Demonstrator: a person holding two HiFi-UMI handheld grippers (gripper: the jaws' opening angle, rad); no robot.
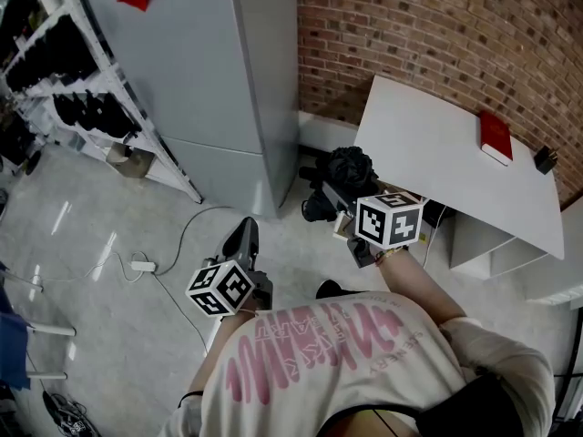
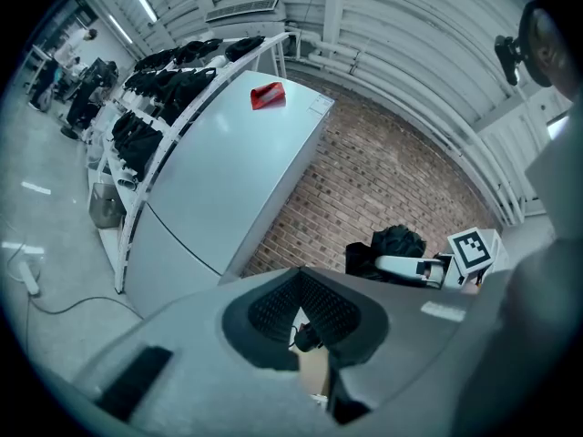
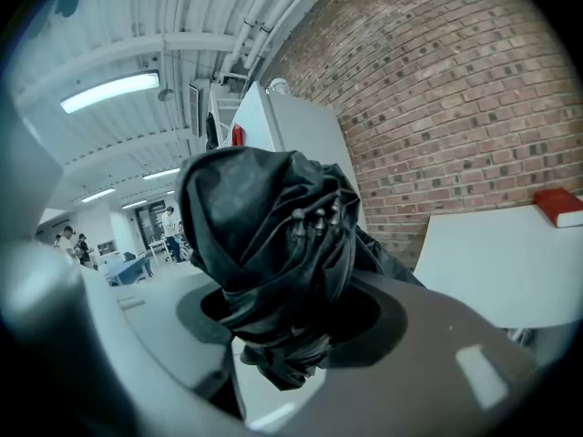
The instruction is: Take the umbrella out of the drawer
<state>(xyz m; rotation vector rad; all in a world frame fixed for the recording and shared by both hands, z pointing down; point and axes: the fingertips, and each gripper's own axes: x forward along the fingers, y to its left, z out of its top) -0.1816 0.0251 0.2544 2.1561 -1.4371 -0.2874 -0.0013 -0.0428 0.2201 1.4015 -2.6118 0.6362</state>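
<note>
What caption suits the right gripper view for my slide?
Right hand-held gripper clamps a folded black umbrella before a brick wall.

Bare floor [image 1: 91, 235] open at 9 o'clock of left gripper [image 1: 246, 228], just a power strip [image 1: 143, 265] lying there. Shelf rack [image 1: 91, 107] at 10, well apart. Grey cabinet [image 1: 209, 71] blocks 11-12. White table [image 1: 446, 153] edge close at 2 o'clock of right gripper [image 1: 335, 198] clamping umbrella [image 1: 351, 167]; brick wall [image 1: 437, 25] behind.

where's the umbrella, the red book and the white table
umbrella [image 3: 264, 235], right gripper view, middle of the bunched fabric
red book [image 1: 496, 137], head view, centre of cover
white table [image 1: 428, 153], head view, bare top
</note>
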